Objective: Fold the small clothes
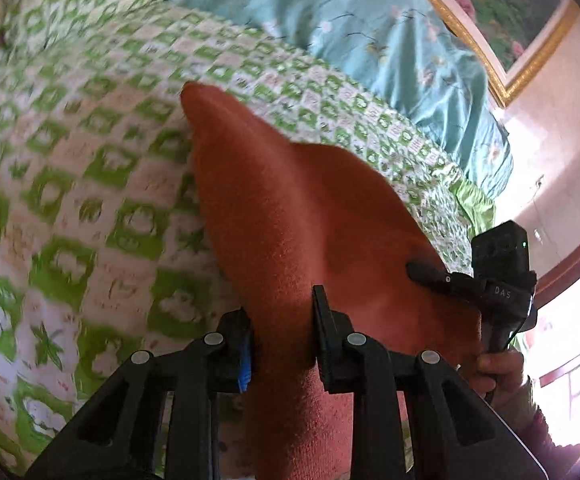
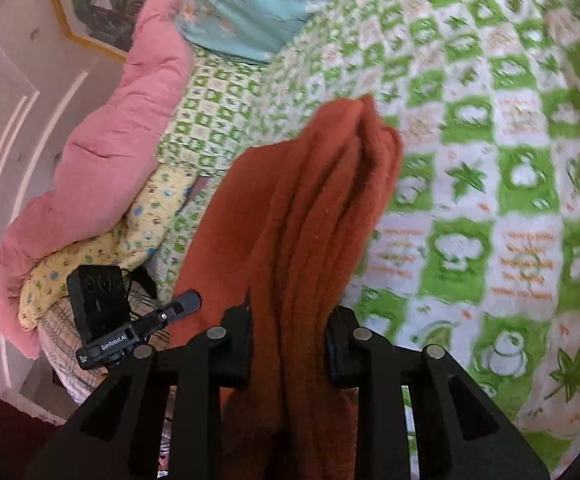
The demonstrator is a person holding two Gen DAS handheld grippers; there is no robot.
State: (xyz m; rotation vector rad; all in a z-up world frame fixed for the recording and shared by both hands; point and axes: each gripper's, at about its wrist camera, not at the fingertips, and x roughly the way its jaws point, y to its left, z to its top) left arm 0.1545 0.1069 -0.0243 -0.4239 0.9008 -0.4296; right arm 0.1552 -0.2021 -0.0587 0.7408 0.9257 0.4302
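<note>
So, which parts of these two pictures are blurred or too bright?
Left wrist view: the green bedspread is smeared by motion; window light at lower right is blown out. Right wrist view: the bedspread's lower right is blurred, while the orange garment stays fairly sharp. Both curve strongly at the edges.

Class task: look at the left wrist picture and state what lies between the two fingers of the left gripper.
The rust-orange cloth lies bunched between the fingers of the left gripper, which pinch it. The left wrist view shows this.

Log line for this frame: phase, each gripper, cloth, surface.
phase: lifting | left gripper: shut on orange cloth | right gripper: shut on orange cloth | surface: green checked bedspread
</note>
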